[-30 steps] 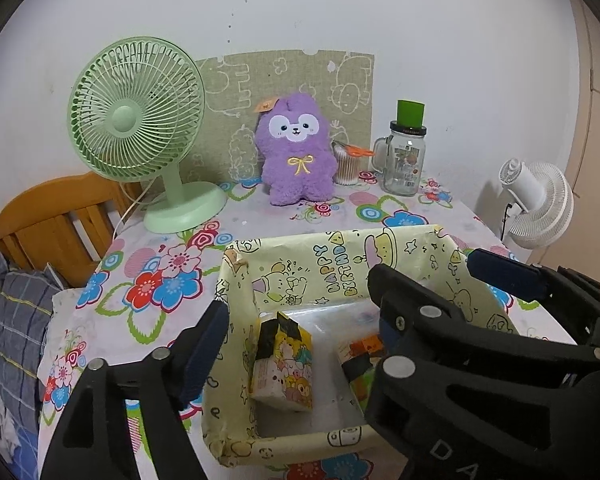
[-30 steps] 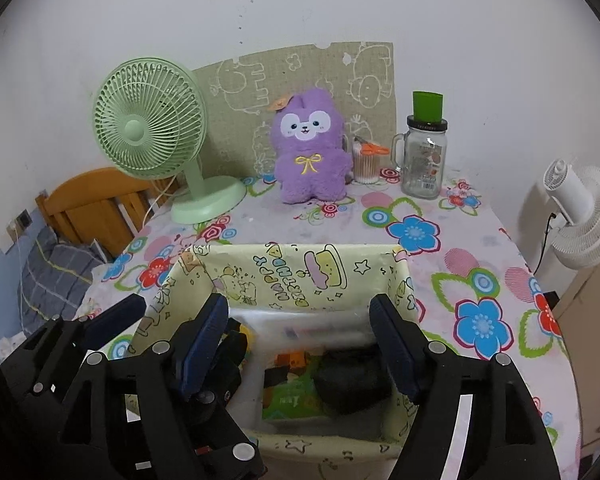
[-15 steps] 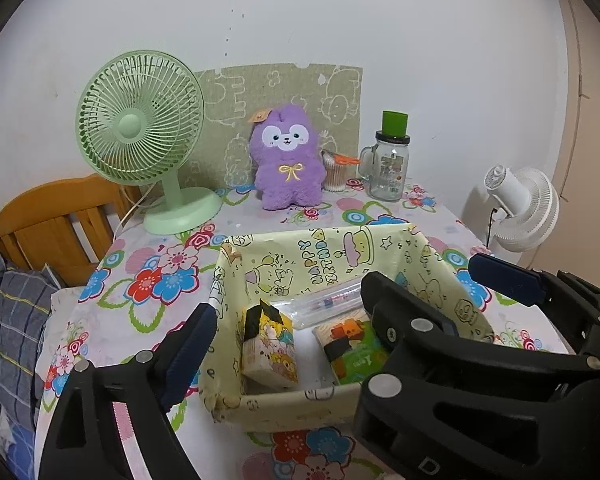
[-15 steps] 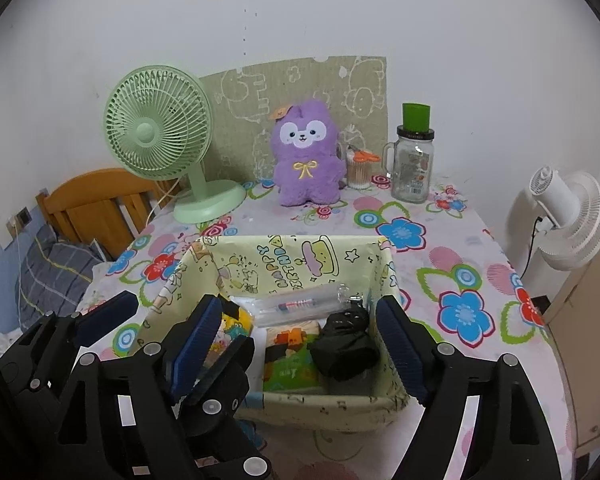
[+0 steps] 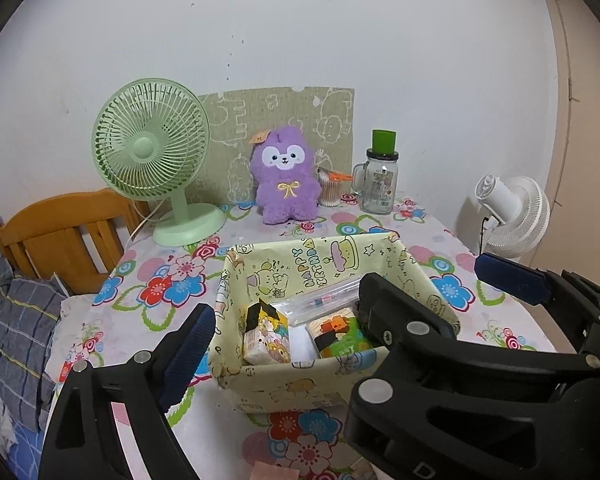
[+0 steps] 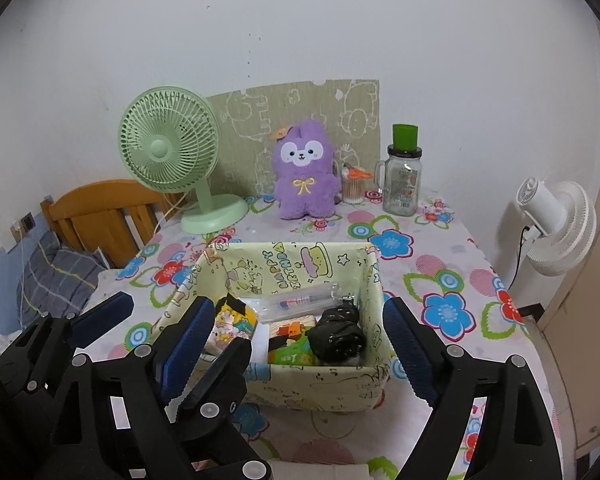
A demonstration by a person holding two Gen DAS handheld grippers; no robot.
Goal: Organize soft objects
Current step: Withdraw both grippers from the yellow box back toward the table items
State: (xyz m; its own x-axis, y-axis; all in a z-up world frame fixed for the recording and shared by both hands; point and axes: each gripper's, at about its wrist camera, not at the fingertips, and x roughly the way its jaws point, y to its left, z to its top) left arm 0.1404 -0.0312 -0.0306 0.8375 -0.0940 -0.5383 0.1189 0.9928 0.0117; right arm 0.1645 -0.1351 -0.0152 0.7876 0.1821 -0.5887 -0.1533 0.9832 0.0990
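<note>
From both wrist cameras I see the yellow cartoon-print fabric basket (image 5: 260, 384) sitting on the floral tablecloth (image 5: 168, 280) in the lower middle of the frame, with "Happy Birthday" printed on its inner back wall. My left gripper (image 5: 284, 344) is spread wide and grasps nothing; its left finger (image 5: 188, 344) sits just outside the basket's left wall in the lower left, and its other finger is hidden behind the right tool's body in that view. My right gripper (image 6: 300, 340) is likewise spread wide and empty, its blue pads flanking the basket's near edge in the lower half of its frame. Inside the basket, a small cartoon tissue pack (image 5: 266, 334) leans at the left, a clear tube-shaped pouch (image 6: 300, 302) lies across the back, an orange-and-green packet (image 6: 290, 340) lies in the middle, and a crumpled black bag (image 6: 336, 338) fills the right side. At the upper centre of the frame, well apart from the basket, the purple plush toy (image 6: 304, 174) sits upright against a green patterned board (image 6: 356, 112) on the wall. To its left stands a green desk fan (image 6: 170, 152); to its right are a cotton swab holder (image 6: 354, 188) and a glass mug jar with a green cap (image 6: 402, 184). A white fan (image 6: 556, 220) stands off the table at the right edge, and a wooden chair back (image 5: 60, 232) shows at the left.
</note>
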